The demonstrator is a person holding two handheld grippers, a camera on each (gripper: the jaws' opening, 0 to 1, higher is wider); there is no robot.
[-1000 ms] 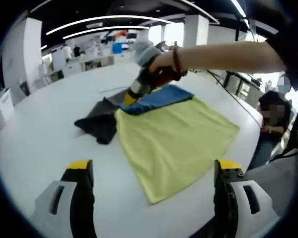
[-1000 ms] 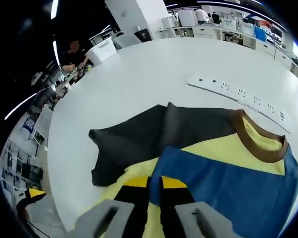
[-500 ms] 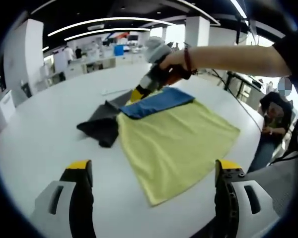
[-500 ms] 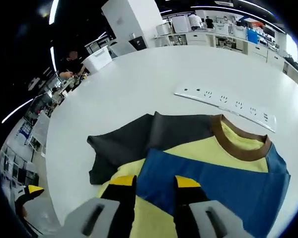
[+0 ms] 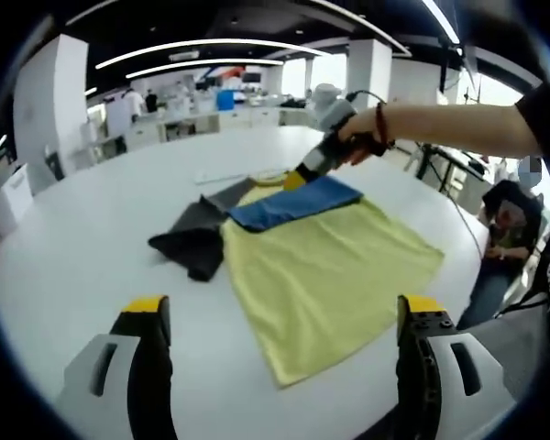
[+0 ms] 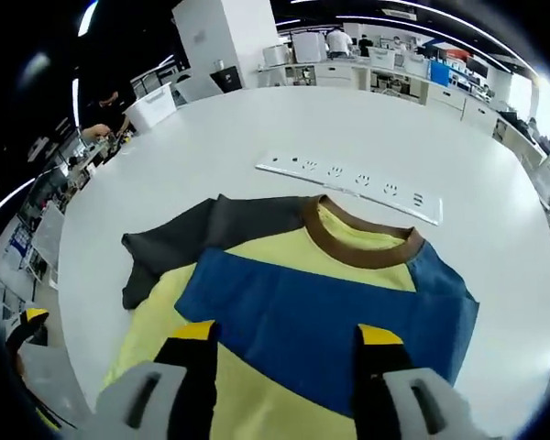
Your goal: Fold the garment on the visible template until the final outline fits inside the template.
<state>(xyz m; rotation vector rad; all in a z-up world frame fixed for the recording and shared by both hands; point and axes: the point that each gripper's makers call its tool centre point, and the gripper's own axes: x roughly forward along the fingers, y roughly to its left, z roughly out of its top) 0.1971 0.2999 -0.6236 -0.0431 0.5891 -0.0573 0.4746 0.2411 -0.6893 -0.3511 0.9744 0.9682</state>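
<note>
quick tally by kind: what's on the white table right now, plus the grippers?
T-shirt: 1 (yellow, blue panel, brown collar, dark grey sleeve)
Power strip: 1
Grippers: 2, left gripper and right gripper, both with jaws apart
Total: 4, all on or over the table

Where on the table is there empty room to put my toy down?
Bare table lies beyond the power strip, and more beside the shirt's dark sleeve. The middle is crowded: the yellow-and-blue shirt spreads there, under the right gripper.
</note>
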